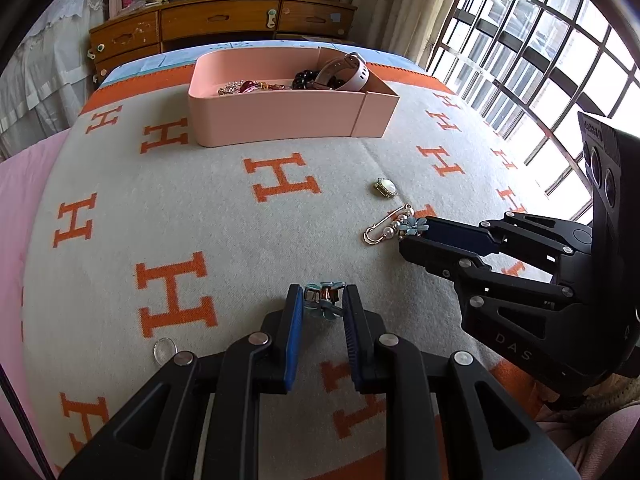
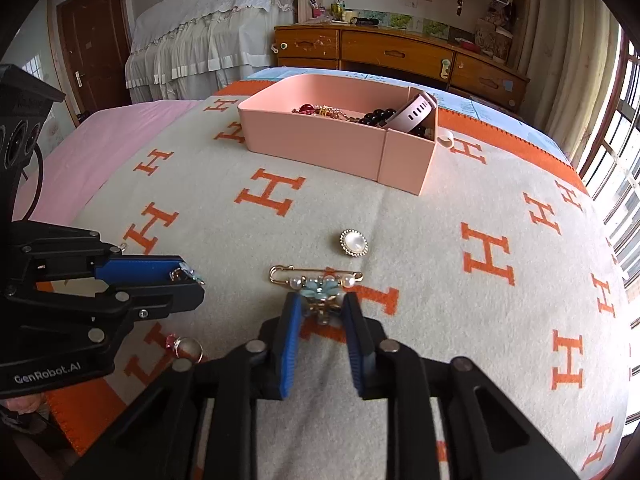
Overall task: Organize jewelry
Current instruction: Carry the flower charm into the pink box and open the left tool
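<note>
Each hand-held gripper is narrowed for lifting: the left hand-held gripper [image 1: 320,300] apparently pinches a flower clip [image 1: 322,300], the right hand-held gripper [image 2: 320,304] straddles the flower brooch [image 2: 320,286], pink box [image 2: 340,148] at twelve o'clock.

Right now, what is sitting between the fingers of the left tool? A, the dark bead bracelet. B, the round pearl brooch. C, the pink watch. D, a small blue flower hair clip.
D: in the left wrist view the blue flower hair clip sits between the left tool fingers, while the pearl brooch lies apart on the blanket and the pink watch is in the pink box.
</note>
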### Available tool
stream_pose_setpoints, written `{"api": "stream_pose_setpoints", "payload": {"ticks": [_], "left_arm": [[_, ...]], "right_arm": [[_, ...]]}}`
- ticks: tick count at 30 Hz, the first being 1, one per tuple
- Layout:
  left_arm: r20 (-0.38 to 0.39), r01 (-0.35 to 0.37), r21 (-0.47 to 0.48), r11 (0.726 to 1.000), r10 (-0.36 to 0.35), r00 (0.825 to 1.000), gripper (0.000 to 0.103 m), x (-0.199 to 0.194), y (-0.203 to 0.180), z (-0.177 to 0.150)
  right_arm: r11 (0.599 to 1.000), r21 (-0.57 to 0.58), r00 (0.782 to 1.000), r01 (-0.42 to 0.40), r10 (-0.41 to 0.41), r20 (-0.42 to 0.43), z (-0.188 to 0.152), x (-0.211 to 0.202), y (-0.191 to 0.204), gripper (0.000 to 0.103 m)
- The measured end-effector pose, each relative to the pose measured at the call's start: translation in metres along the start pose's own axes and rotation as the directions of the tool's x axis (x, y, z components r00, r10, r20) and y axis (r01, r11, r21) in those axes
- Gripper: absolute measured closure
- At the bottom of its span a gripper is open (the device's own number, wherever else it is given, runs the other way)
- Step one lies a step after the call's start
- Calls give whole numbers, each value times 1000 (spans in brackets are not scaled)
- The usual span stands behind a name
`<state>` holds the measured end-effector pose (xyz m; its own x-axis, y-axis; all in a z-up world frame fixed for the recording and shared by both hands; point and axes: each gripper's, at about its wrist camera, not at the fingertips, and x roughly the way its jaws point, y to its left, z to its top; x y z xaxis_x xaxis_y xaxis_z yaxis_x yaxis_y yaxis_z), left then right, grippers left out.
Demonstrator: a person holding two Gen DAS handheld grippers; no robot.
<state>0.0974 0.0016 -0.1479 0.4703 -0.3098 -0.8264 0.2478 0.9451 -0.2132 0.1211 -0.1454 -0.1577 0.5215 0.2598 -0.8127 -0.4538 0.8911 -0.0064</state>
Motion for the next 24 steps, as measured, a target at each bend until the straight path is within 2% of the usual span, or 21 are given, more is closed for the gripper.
{"api": "stream_pose_setpoints", "payload": {"ticks": [8,13,19,24], "left_arm": [[26,-1,-11,1000,1,1000,85,-16,0,0],[51,-13,-7,1000,14,999,85,-41,2,12],[139,-44,2,999,44,989,85,-94,5,61],[233,-111,36,993,100,967,85,-138,0,117]], "right_arm": [[997,50,998,-61,62,-5,-6,-13,0,84],[995,41,995,-94,93,35,5,-44,6,84],[989,57,984,-137,129,122,52,-98,-4,84],[987,66,964,-149,130,230,114,-148,-21,84]]}}
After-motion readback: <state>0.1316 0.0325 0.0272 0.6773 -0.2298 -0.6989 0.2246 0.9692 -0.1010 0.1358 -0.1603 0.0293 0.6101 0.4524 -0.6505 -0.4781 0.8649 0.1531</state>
